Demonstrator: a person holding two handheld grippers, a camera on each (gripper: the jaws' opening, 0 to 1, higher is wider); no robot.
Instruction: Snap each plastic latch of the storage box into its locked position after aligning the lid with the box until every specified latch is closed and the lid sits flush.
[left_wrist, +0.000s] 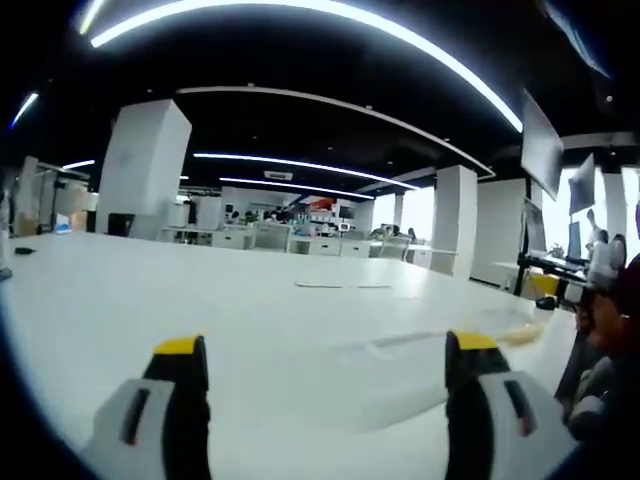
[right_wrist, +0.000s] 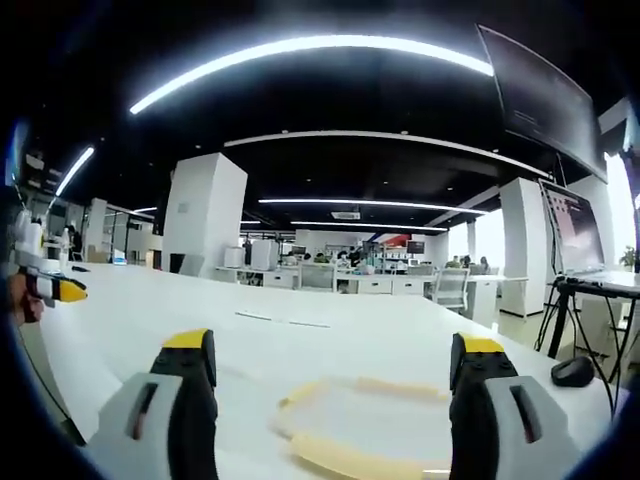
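Jaws of the left gripper (left_wrist: 325, 365) and right gripper (right_wrist: 330, 365) gape wide, holding nothing, above the clear yellow-rimmed plastic lid (right_wrist: 365, 420) at lower centre.

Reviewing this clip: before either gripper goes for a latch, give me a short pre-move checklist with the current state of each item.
1. Left gripper open and holding nothing: ok, jaws stand apart over the white table.
2. Right gripper open and holding nothing: ok, jaws apart.
3. Storage box in reach of the right gripper: ok, its pale yellow rim lies on the table between the jaws.
4. Lid aligned and flush: cannot tell, the translucent top is too washed out against the table.
5. Latch positions: cannot tell, no latch is distinguishable.
6. Box visible to the left gripper: ok, a faint translucent shape near its right jaw.
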